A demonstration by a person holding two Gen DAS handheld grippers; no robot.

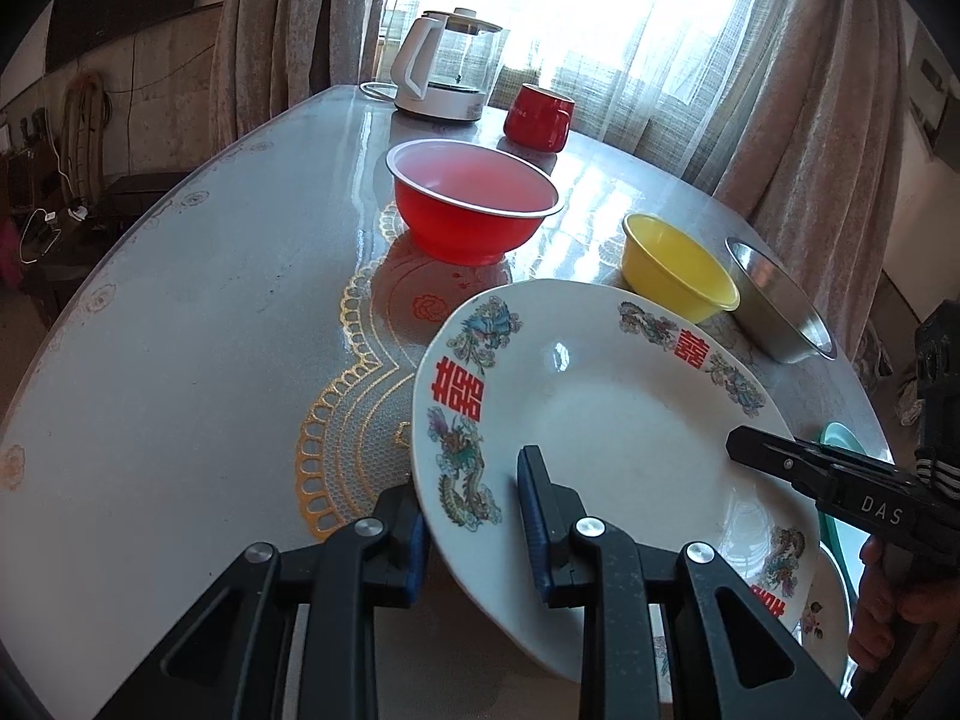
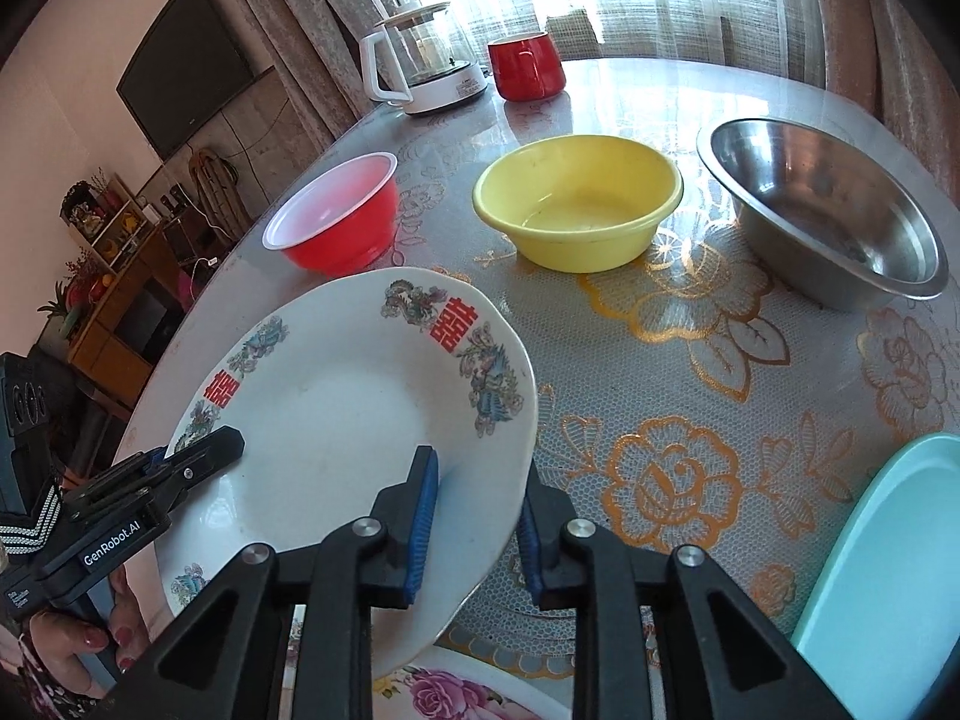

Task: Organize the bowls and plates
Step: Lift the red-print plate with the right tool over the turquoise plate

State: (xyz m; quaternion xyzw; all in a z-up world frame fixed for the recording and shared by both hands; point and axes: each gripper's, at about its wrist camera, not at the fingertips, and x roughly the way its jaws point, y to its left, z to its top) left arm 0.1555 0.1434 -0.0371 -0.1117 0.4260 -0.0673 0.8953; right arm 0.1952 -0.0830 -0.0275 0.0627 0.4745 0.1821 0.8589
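Observation:
A white plate with dragon prints and red characters [image 1: 600,408] [image 2: 336,420] is held tilted above the table by both grippers. My left gripper [image 1: 474,510] straddles its left rim, jaws still a little apart. My right gripper [image 2: 480,516] straddles its right rim the same way; it also shows in the left wrist view [image 1: 780,462]. A red bowl [image 1: 474,204] [image 2: 342,222], a yellow bowl [image 1: 678,267] [image 2: 579,210] and a steel bowl [image 1: 780,306] [image 2: 822,222] stand behind. A floral plate [image 2: 456,690] lies under the held plate.
A teal plate [image 2: 888,552] lies at the right near edge. A glass kettle [image 1: 444,66] and a red mug [image 1: 537,117] stand at the far end by the curtains. The table edge curves away on the left [image 1: 72,312].

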